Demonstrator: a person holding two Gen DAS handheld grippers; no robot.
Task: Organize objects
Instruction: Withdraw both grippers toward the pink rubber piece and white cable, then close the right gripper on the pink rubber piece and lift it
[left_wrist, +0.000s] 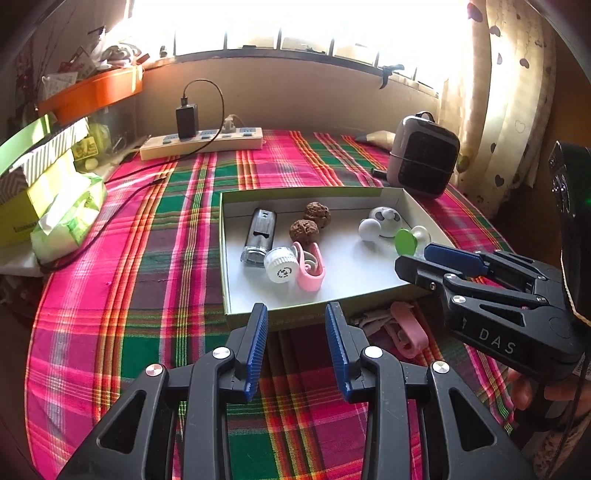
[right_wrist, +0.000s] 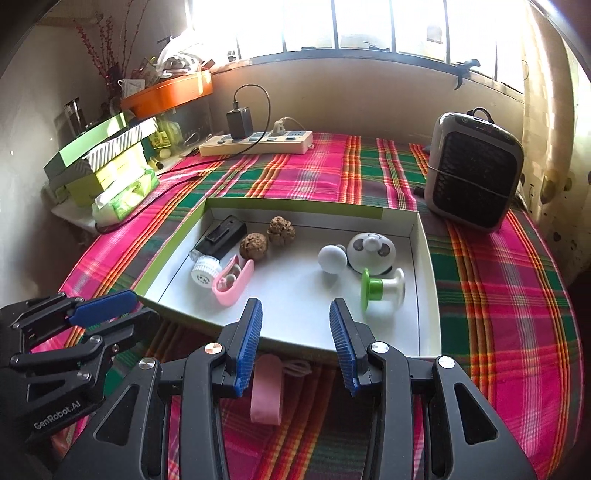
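Observation:
A shallow white box (left_wrist: 226, 258) (right_wrist: 428, 288) with a green rim lies on the plaid cloth. It holds a dark lighter-like case (left_wrist: 258, 236) (right_wrist: 221, 238), two walnuts (left_wrist: 303, 230) (right_wrist: 253, 245), a white cap (left_wrist: 280, 266) (right_wrist: 205, 273), a pink clip (left_wrist: 310, 271) (right_wrist: 232, 284), a white panda toy (left_wrist: 386, 220) (right_wrist: 371, 253) and a green-and-white spool (left_wrist: 406, 242) (right_wrist: 380, 288). A pink strap (left_wrist: 406, 328) (right_wrist: 266, 387) with a white cable lies outside, against the box's near wall. My left gripper (left_wrist: 296, 308) (right_wrist: 144, 306) is open before that wall. My right gripper (right_wrist: 296, 306) (left_wrist: 412, 258) is open over the box's near edge. Both hold nothing.
A grey heater (right_wrist: 472, 170) (left_wrist: 424, 155) stands at the back right. A power strip (right_wrist: 255, 142) (left_wrist: 201, 144) with a charger lies along the back wall. Stacked boxes (right_wrist: 103, 162) and a tissue pack (left_wrist: 70, 218) crowd the left edge. A curtain (left_wrist: 509, 92) hangs at the right.

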